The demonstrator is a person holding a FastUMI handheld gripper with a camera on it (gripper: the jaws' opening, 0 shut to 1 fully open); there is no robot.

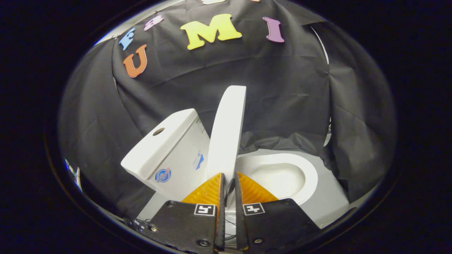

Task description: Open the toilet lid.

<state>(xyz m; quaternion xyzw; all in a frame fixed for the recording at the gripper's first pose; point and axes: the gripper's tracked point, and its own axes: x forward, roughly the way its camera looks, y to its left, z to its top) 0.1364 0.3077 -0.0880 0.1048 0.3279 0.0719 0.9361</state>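
With the toilet lid (226, 134) raised nearly upright beside the tank (166, 148), bowl (279, 176) exposed, the gripper (229, 181) clenches its edge; only release remains.

One toilet (279, 176) stands in the booth, with one open bowl. One toilet lid (227, 130) is raised, nearly upright, its lower edge between the two fingers (208, 192) of the one hand-held gripper (229, 181), which are drawn close on either side of it. One tank (166, 148) sits to the left of the lid, with one round hole in its top. Two stickers show on the tank's side. Each finger carries one square marker, two in all.
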